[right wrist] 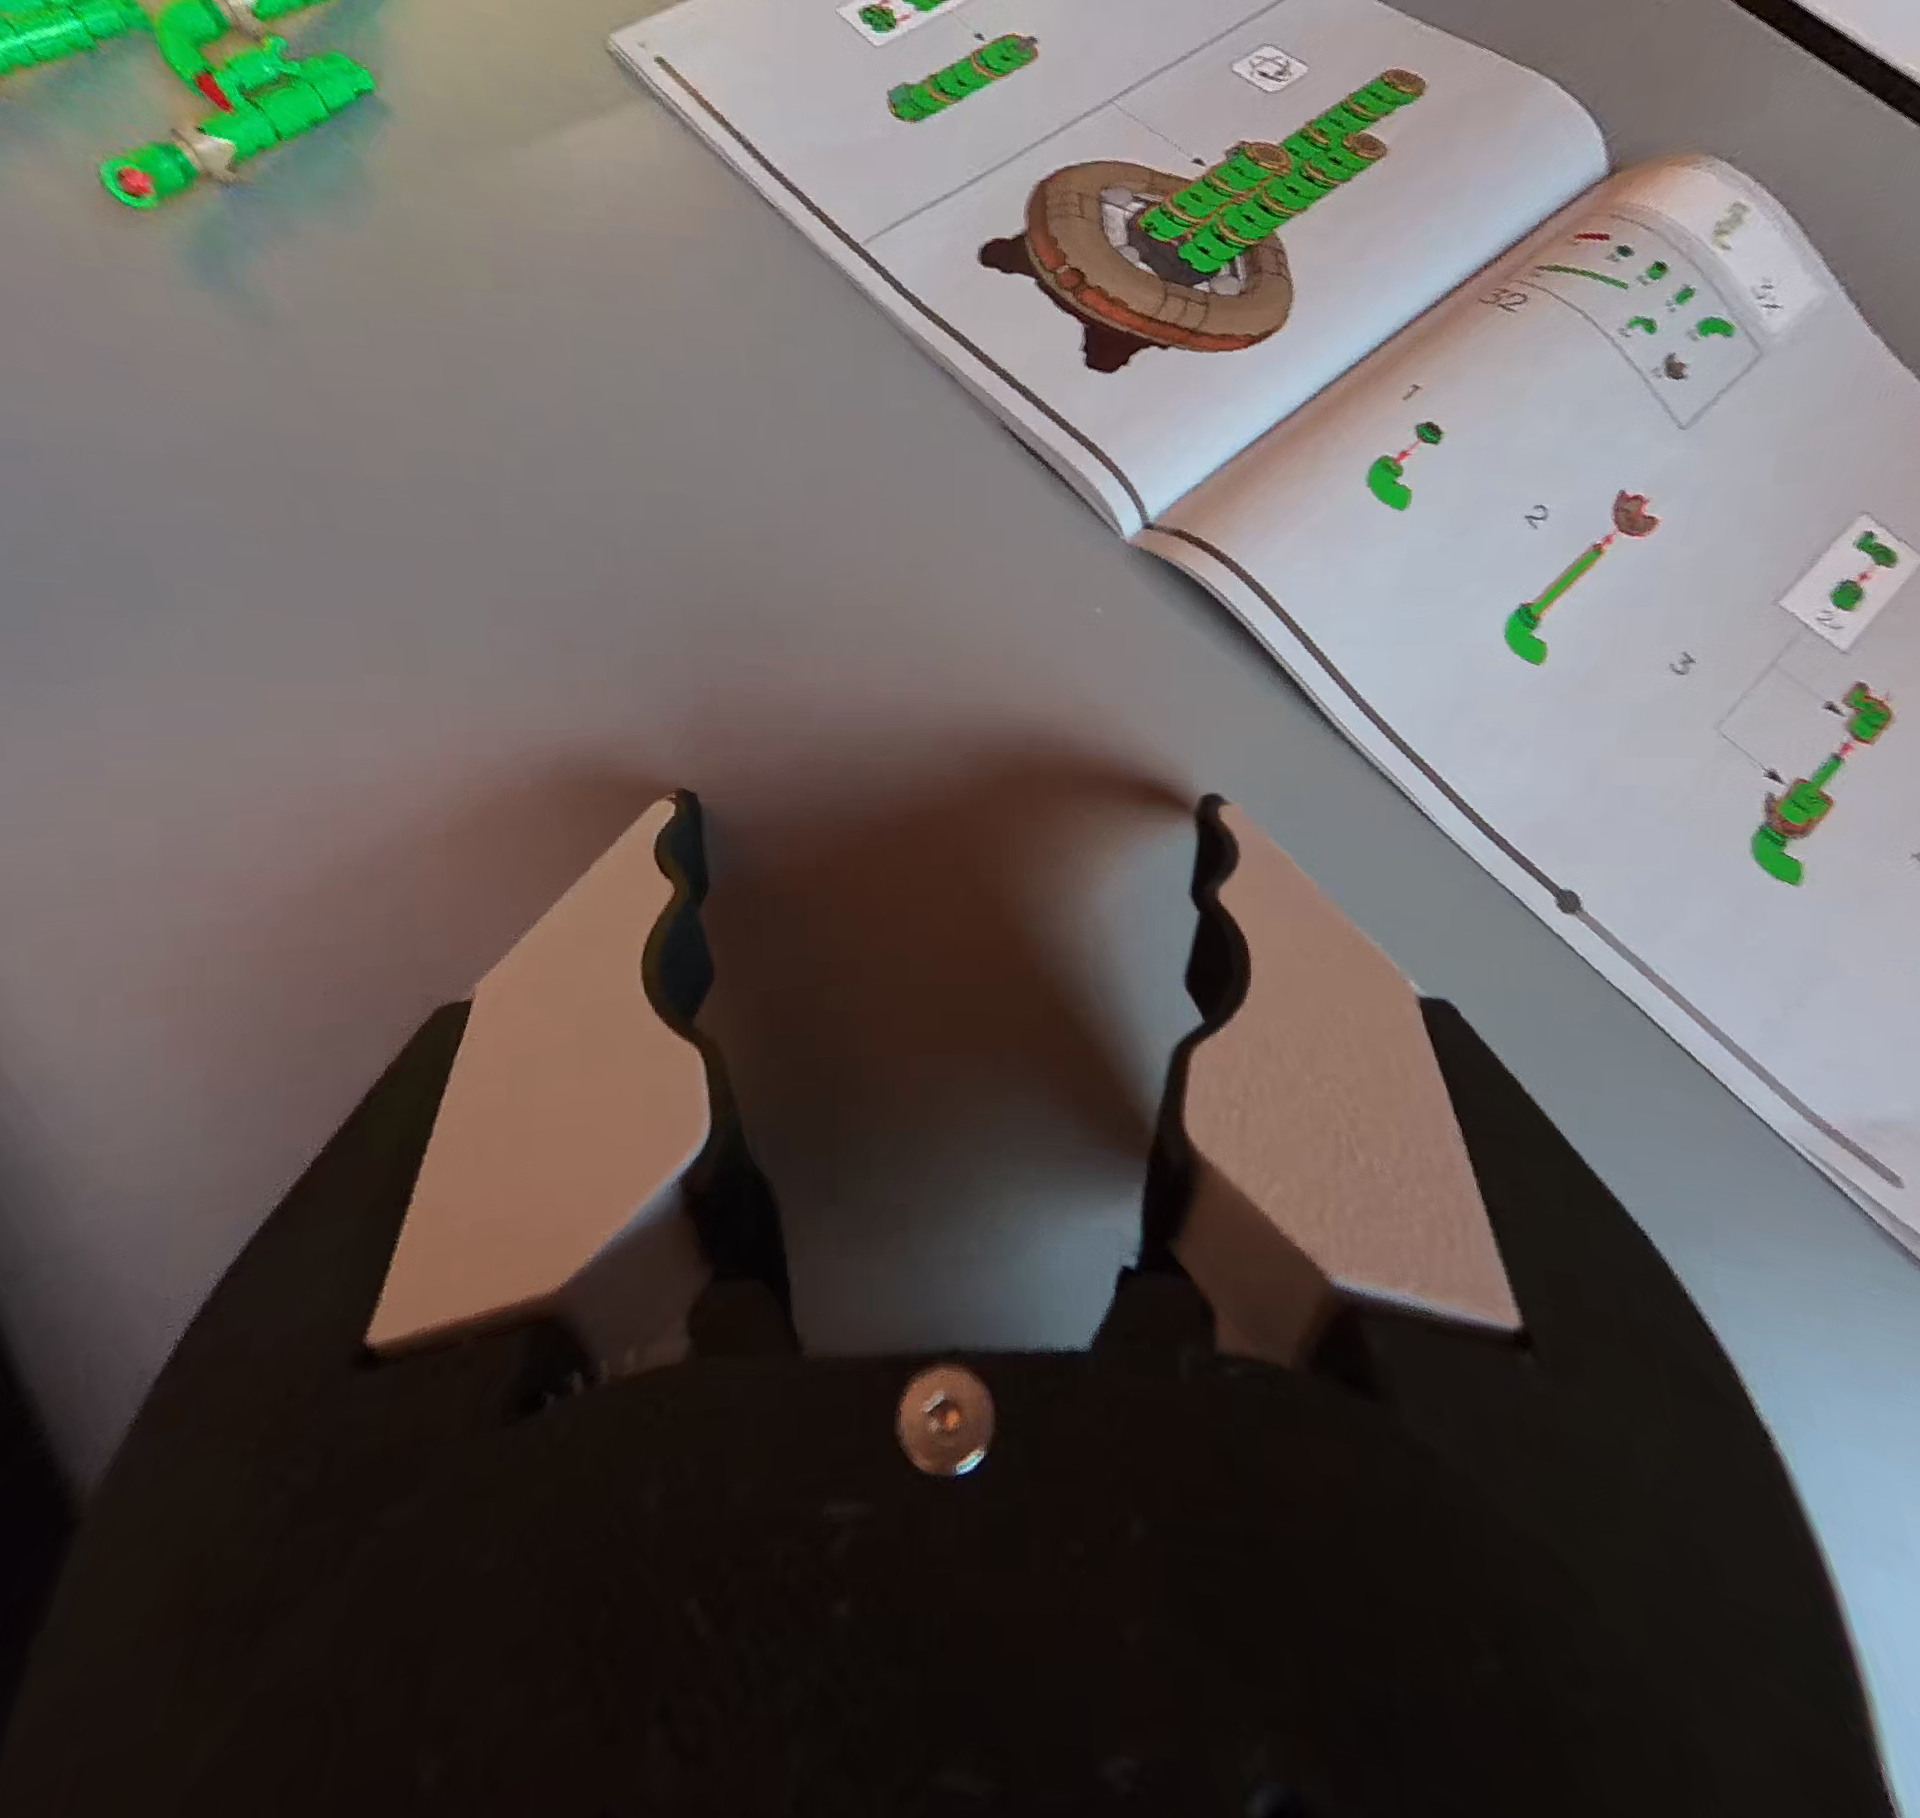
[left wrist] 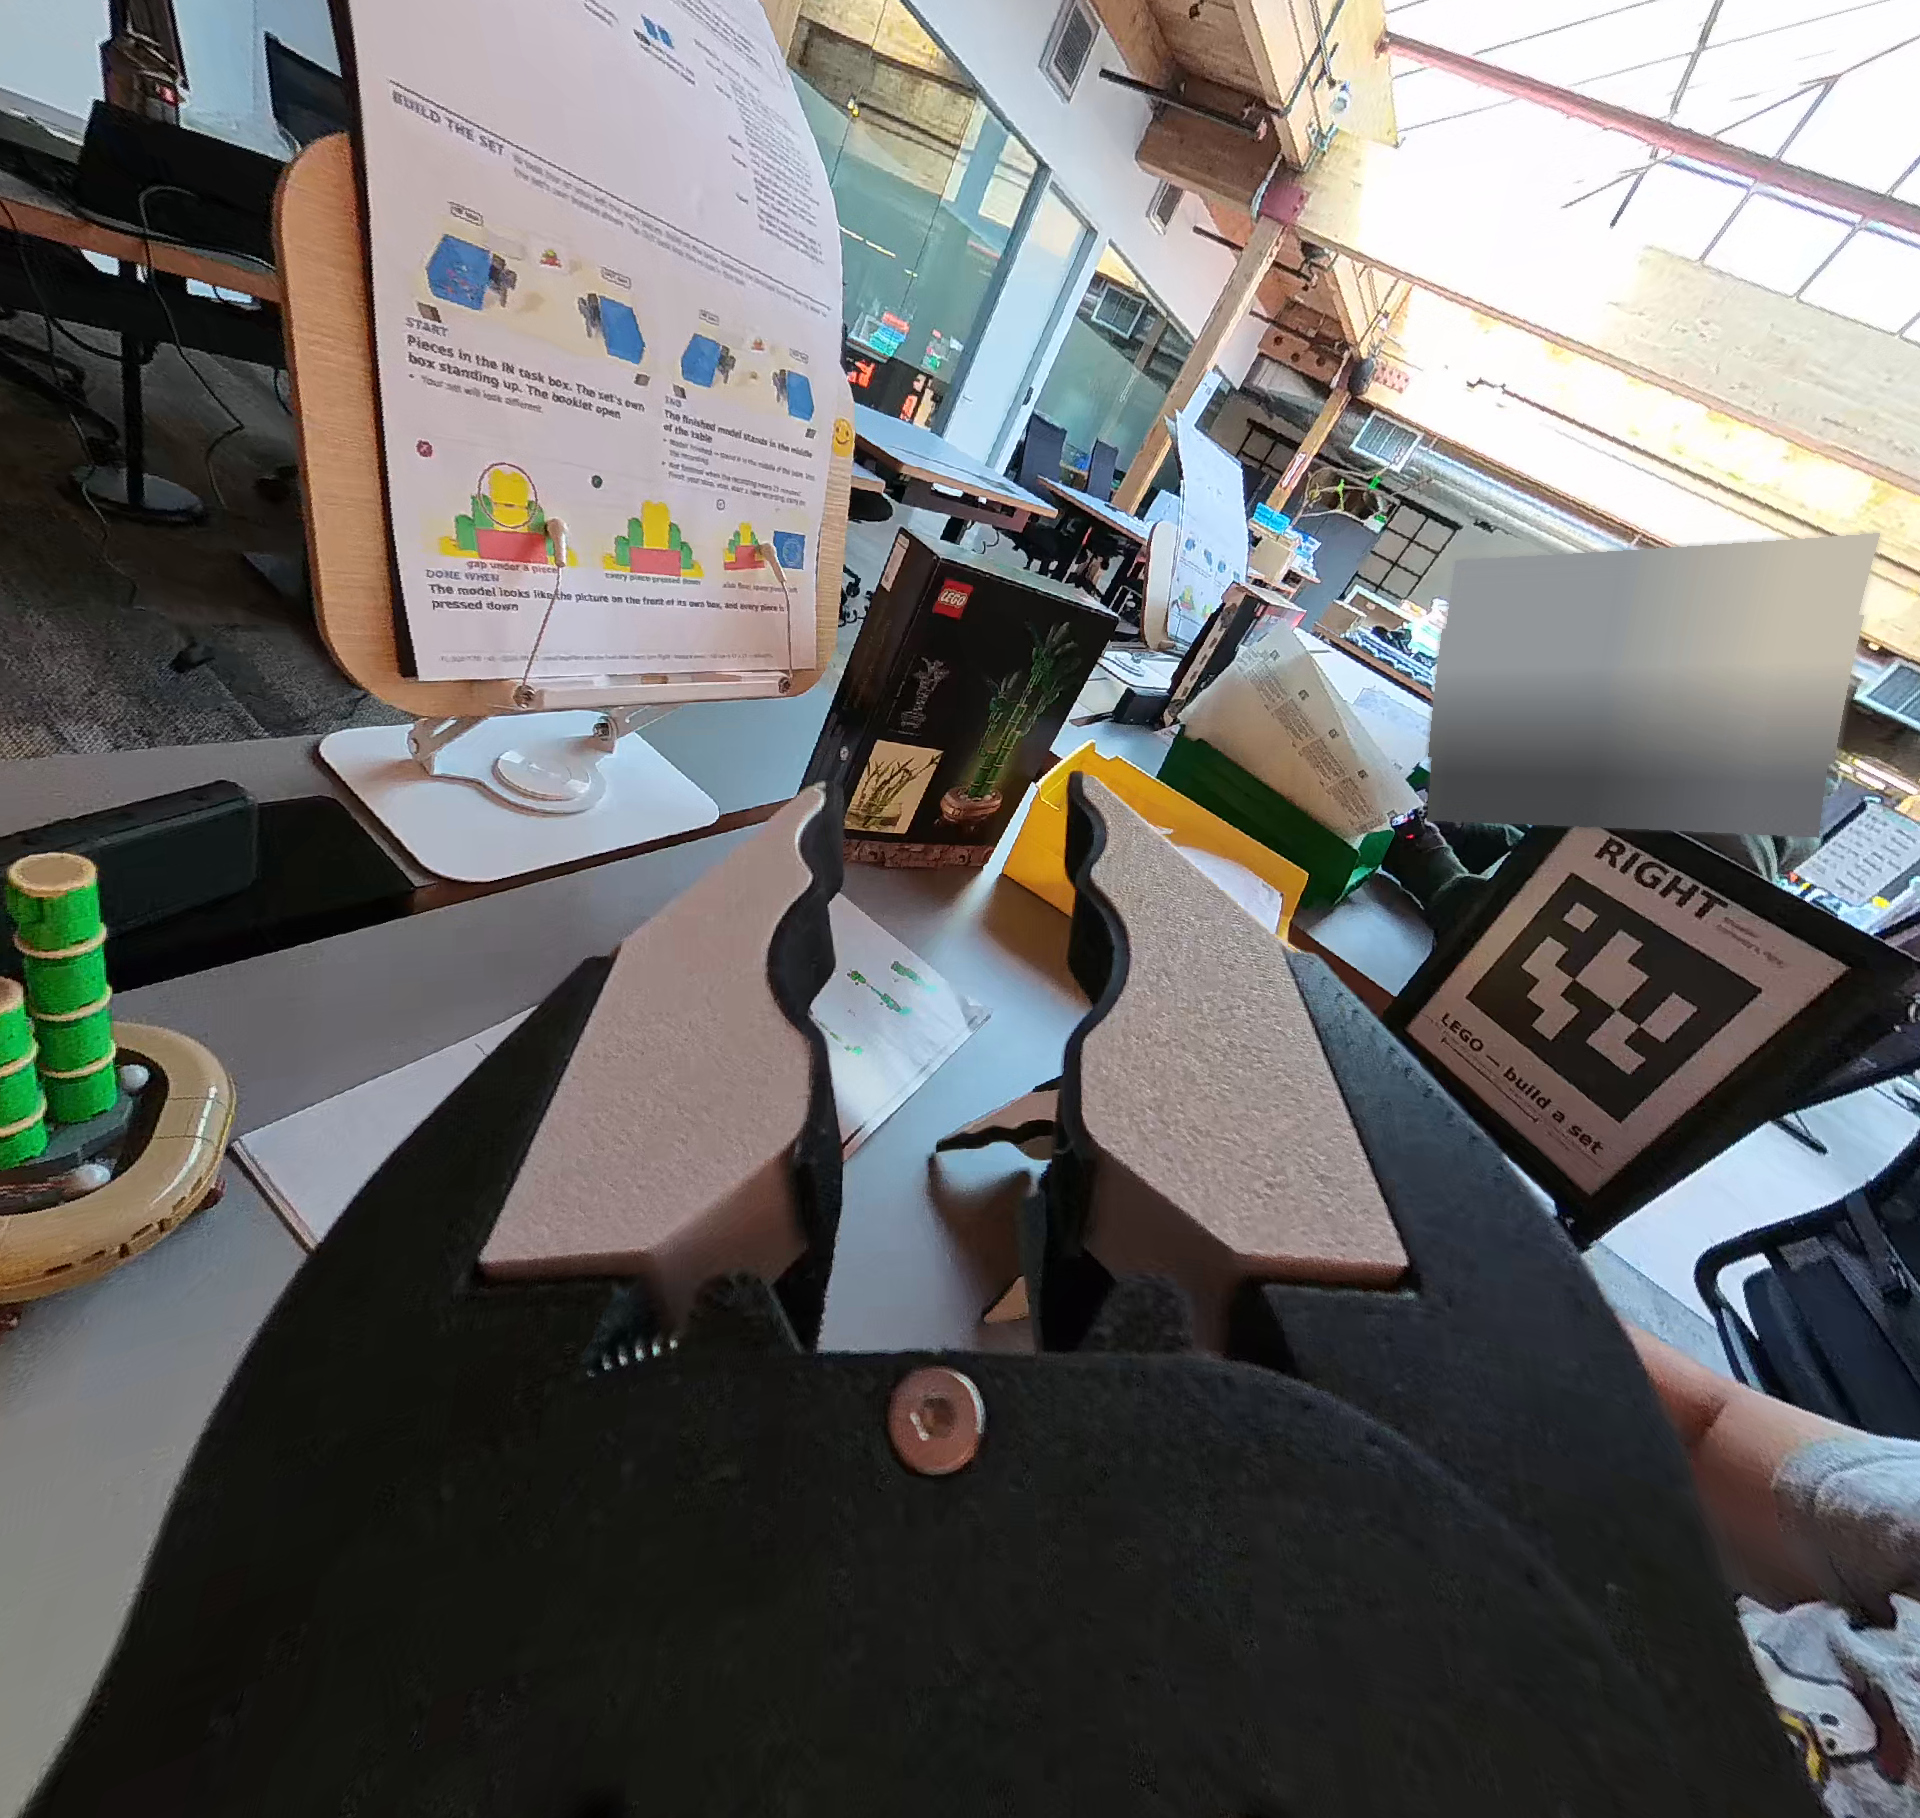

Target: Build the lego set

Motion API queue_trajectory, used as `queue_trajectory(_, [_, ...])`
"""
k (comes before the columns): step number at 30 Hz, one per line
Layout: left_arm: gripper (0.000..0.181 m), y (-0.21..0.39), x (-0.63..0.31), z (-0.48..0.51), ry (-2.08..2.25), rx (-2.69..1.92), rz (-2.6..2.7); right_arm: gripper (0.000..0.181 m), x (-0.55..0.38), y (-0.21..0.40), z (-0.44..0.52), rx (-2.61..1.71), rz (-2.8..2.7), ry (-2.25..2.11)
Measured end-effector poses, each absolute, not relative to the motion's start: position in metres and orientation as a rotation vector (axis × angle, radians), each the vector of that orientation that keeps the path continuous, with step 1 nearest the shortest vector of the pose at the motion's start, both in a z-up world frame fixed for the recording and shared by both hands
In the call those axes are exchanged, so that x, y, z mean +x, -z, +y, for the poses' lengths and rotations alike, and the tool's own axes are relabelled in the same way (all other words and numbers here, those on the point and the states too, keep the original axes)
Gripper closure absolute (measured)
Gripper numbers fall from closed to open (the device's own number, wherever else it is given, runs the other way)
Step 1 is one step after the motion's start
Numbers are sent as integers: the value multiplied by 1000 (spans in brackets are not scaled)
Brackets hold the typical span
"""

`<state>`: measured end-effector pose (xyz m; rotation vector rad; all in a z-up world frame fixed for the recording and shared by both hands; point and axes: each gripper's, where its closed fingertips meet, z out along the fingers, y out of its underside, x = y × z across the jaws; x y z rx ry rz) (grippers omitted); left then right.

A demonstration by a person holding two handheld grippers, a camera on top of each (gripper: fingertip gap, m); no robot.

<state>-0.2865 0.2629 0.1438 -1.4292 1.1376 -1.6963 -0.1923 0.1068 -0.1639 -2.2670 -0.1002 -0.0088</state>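
At the left edge of the left wrist view stands the partly built model [left wrist: 73,1072]: glossy green ribbed stalks capped in tan, upright in a round tan pot on small dark feet, resting on the matte grey table [left wrist: 416,1020]. Upper left of centre, a printed instruction sheet on a wooden stand [left wrist: 582,334] leans back on a white base. Right of it stand the dark cardboard set box [left wrist: 966,698] and a yellow plastic bin [left wrist: 1049,833]. The left gripper [left wrist: 951,812], with textured tan fingers and wavy black pads, is parted and holds nothing; it points away from the model.

In the right wrist view, the upper left corner holds loose green stalk sections with tan joints [right wrist: 218,54], lying flat, their long axes running roughly low-left to high-right. The right gripper [right wrist: 945,812] sits at lower centre over bare table, jaws spread wide and empty. The open paper booklet [right wrist: 1299,397] fills the upper right.

The stalk sections lie well apart from the right jaws, up and to the left; this gripper looks the nearer one, and would probably need to close across a section's narrow width.
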Motion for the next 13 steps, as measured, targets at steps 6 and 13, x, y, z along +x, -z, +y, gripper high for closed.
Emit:
queue_trajectory(6, [141, -142, -285, 263, 1695, -1436, 1143, 69, -184, 168, 107, -2293, -19, -4])
queue_trajectory(13, [140, -132, -272, 260, 1646, -1495, 1171, 68, -185, 168, 107, -2294, -28, -6])
